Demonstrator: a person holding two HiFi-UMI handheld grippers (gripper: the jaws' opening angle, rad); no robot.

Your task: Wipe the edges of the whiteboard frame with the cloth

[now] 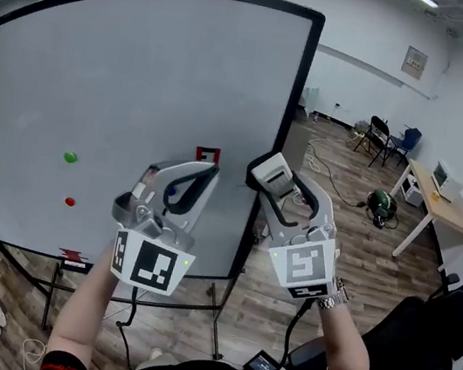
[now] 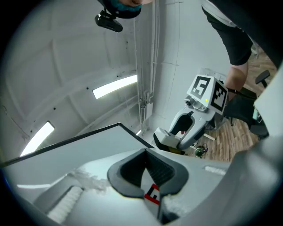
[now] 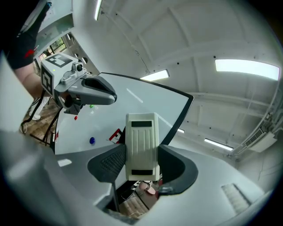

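Observation:
A large whiteboard (image 1: pixel 122 98) with a black frame (image 1: pixel 293 102) stands in front of me. My right gripper (image 1: pixel 272 178) is shut on a cream whiteboard eraser (image 1: pixel 274 175), held close to the frame's right edge; the right gripper view shows the eraser (image 3: pixel 141 145) clamped between both pads. My left gripper (image 1: pixel 203 173) hovers in front of the board's lower right, its jaws closed with nothing between them. In the left gripper view its pads (image 2: pixel 132 170) meet at the tips. No cloth shows in any view.
A green magnet (image 1: pixel 69 157), a red magnet (image 1: pixel 70 202) and a red-and-black marker square (image 1: pixel 208 154) sit on the board. The board's stand legs (image 1: pixel 215 327) are below. A desk (image 1: pixel 441 203), chairs (image 1: pixel 381 140) and a green object (image 1: pixel 381 203) stand at right.

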